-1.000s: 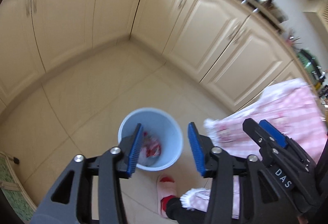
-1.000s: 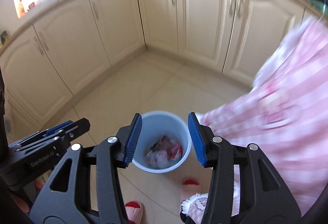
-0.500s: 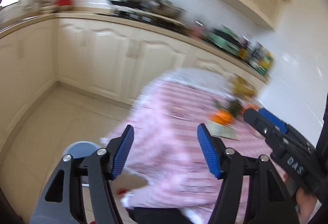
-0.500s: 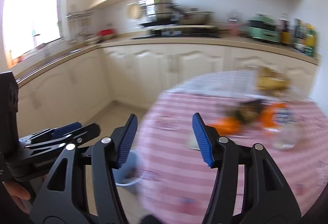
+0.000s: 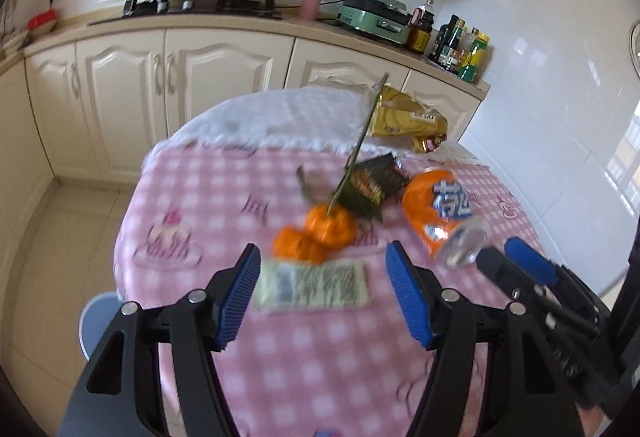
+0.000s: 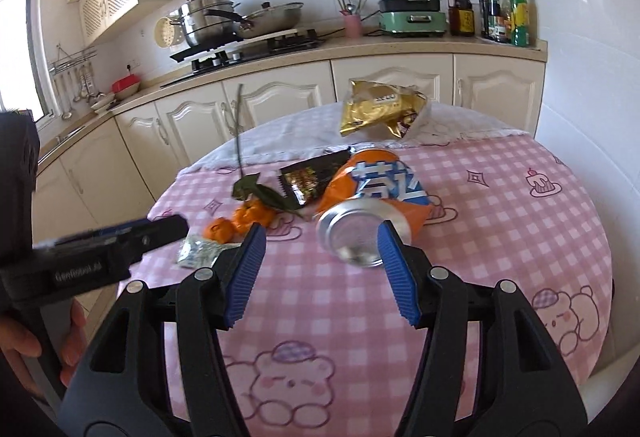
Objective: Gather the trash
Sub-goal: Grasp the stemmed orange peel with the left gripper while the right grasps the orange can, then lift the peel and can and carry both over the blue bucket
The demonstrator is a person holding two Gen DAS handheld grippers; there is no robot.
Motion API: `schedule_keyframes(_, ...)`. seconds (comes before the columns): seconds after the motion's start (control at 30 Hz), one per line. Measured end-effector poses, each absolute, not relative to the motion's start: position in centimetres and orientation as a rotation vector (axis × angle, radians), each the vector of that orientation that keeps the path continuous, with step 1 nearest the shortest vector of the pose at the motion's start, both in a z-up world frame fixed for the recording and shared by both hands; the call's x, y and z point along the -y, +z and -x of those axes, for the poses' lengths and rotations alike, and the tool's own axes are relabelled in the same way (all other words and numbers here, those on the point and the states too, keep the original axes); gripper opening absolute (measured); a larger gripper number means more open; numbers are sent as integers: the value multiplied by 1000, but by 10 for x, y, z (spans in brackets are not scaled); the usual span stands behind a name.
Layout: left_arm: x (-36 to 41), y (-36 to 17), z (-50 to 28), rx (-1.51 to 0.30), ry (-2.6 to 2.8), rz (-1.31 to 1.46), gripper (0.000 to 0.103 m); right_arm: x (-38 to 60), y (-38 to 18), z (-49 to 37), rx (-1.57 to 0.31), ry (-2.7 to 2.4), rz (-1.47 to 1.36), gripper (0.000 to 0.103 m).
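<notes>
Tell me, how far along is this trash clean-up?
Partly done at best. Both claws, left and right, are open and carry nothing. Still on the table: the orange can, gold snack bag, dark wrapper, pale packet and orange peels. The blue bin sits beside the table.

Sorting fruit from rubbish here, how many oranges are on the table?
2: one orange nearer the table's front edge, the stemmed orange touching it behind, leaves attached. None seems hidden.
</notes>
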State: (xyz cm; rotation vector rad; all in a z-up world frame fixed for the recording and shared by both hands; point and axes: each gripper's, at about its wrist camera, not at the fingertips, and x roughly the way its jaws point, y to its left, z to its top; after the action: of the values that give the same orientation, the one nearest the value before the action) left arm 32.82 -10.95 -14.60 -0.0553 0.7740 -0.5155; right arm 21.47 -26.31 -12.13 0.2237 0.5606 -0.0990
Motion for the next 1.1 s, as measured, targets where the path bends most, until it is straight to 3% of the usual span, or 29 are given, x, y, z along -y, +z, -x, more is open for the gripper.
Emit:
schedule_keyframes(0.2, 145, -146, -358, -778, -500, -16, 62, 285, -124, -230, -568, -128, -262, 67)
schedule_keyframes(0.23, 150, -147, -363, -782, -505, -26, 50, 291, -125, -236, -574, -126, -277, 68)
schedule_keyframes(0.3, 161, -152, -375, -806, -518, -47, 38, 306, -128, -245, -593, -121, -327, 68)
schedule_keyframes(0.4, 169, -159, -387, -823, -515, -62, 28, 330, -136, -260, -633, -115, -423, 68)
schedule_keyframes(0.5, 177, -163, -396, -833, -512, -92, 9, 351, -146, -271, -675, -113, -509, 68)
schedule_keyframes(0.53, 178, -162, -396, -823, -505, -101, 7, 358, -151, -274, -694, -103, -544, 68)
schedule_keyframes(0.8, 163, -127, -367, -690, -547, -10, 4, 379, -169, -290, -758, -32, -670, 68)
schedule_keyframes(1.07, 158, -123, -351, -686, -562, 6, 4, 367, -167, -298, -788, 26, -634, 68)
schedule_keyframes(1.1, 157, -123, -351, -690, -559, 10, 4, 364, -165, -298, -784, 44, -635, 62)
